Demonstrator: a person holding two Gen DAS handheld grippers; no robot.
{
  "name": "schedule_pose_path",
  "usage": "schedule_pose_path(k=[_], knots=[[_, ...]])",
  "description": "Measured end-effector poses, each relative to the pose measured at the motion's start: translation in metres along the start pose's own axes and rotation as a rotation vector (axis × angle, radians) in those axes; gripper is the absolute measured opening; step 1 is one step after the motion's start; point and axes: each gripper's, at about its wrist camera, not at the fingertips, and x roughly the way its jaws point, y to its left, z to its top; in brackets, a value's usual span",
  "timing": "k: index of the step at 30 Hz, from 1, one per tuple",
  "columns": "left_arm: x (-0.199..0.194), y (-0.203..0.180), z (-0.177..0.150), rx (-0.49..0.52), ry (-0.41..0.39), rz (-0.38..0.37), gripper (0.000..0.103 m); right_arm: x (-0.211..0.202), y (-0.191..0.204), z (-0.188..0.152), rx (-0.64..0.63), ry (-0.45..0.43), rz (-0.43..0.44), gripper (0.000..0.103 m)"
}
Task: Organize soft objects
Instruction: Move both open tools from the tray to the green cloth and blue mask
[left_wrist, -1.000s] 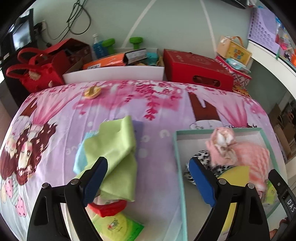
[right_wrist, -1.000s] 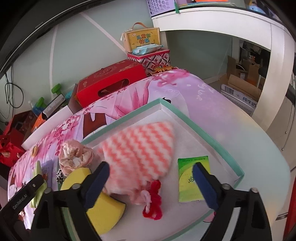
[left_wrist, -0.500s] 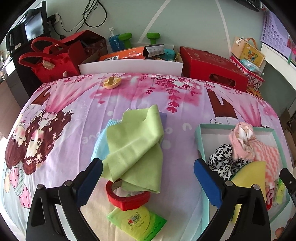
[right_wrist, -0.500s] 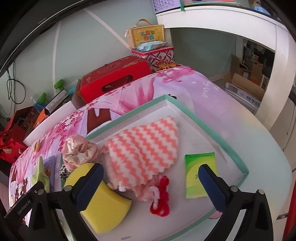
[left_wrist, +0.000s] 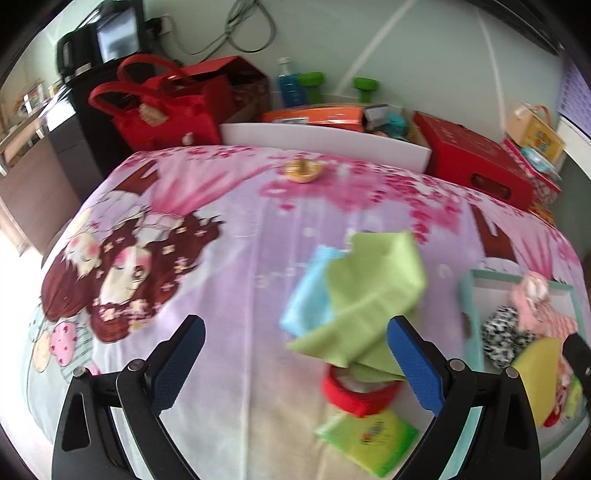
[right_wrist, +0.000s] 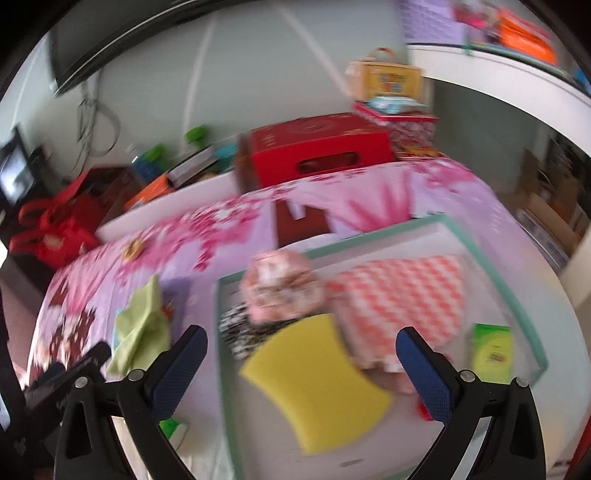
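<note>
Left tongs (left_wrist: 293, 365): hanging spread and empty over the printed desk (left_wrist: 229, 266); green cloth (left_wrist: 373, 295) lying rumpled beside them. Right tongs (right_wrist: 301, 371): gaping wide, gripping nothing, hovering above the tray (right_wrist: 517, 295) holding yellow sponge (right_wrist: 314, 380) and striped cloth (right_wrist: 402, 299)

Both views are smeared by motion blur, the right wrist's more heavily. The print on the green packet (left_wrist: 367, 441) cannot be read, nor that on the second green packet (right_wrist: 493, 352) inside the tray (right_wrist: 495, 266). The red ring (left_wrist: 356, 393) is partly covered by the green cloth (left_wrist: 369, 295), which also overlaps the blue cloth (left_wrist: 310, 299). A small red item (right_wrist: 424, 409) hides behind a finger of the right gripper (right_wrist: 301, 373). The tray's near edge runs out of view.
</note>
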Motion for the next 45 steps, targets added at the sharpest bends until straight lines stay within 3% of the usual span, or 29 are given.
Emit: schedule_pose_path(k=[6,12,20,30,45], knots=[[0.007,0.032,0.002,-0.072,0.011,0.054,0.099,-0.002,0.04,-0.005,-0.101,-0.003,0.029,0.103],[0.008,0.049,0.003,-0.093,0.007,0.068,0.099,-0.004,0.064,-0.008,-0.131,0.0,0.101,0.103],[0.005,0.07,0.004,-0.127,0.001,0.074,0.099,0.001,0.094,-0.016,-0.191,0.017,0.108,0.103],[0.008,0.094,0.003,-0.196,0.008,0.052,0.099,0.015,0.119,-0.03,-0.267,0.056,0.094,0.103],[0.016,0.096,-0.003,-0.207,0.046,-0.053,0.099,0.033,0.113,-0.038,-0.228,0.105,0.091,0.103]])
